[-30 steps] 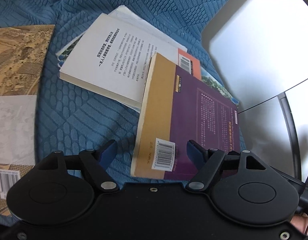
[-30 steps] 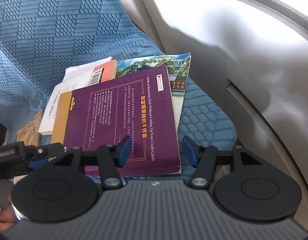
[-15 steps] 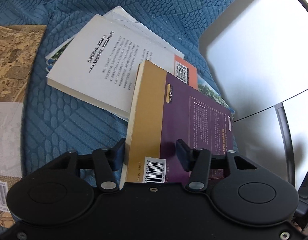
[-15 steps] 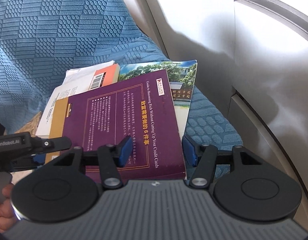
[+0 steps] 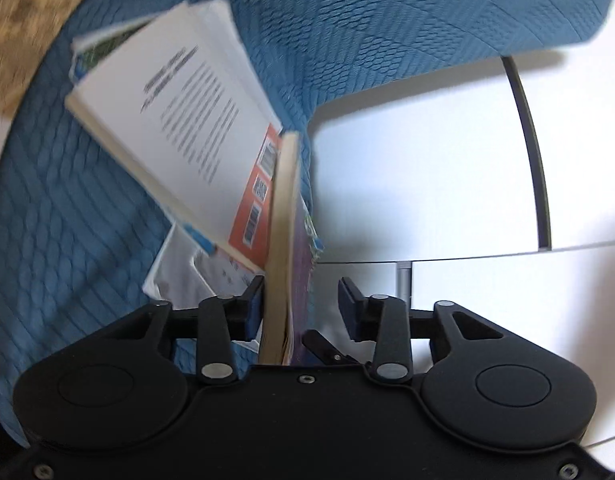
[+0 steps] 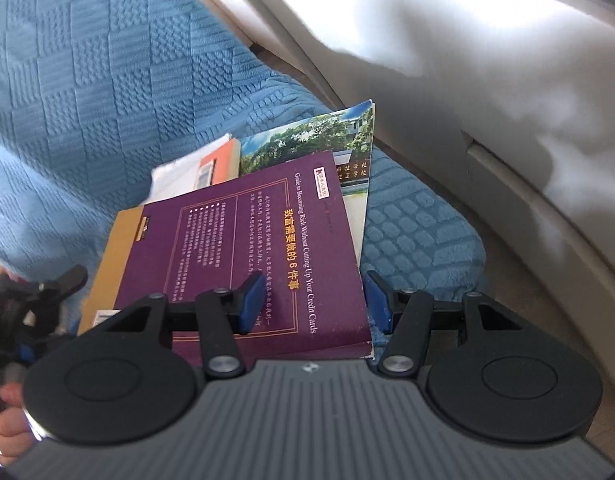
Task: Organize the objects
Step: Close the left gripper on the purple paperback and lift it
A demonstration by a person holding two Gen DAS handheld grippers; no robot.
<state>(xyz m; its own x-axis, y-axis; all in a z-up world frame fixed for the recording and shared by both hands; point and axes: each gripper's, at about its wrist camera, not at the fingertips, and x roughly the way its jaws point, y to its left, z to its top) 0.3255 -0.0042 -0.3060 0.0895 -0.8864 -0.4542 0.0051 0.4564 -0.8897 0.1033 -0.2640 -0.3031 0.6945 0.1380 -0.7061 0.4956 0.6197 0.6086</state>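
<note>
Two pairs of tongs are working one purple book. In the left wrist view, the left tongs (image 5: pixel 301 308) have just been closing around the purple book (image 5: pixel 285 240), which is standing edge-on between them; a gap is showing at one pad, a white-covered book (image 5: pixel 179 120) lying ahead-left. In the right wrist view, the right tongs (image 6: pixel 315 300) are sitting part-open, straddling the book's corner without pinching, a photo booklet (image 6: pixel 319 136) beyond on the blue blanket (image 6: pixel 107 80).

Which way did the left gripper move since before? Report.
Yes: the left gripper went forward over the purple book, toward the white book; jaws just closing around it.
</note>
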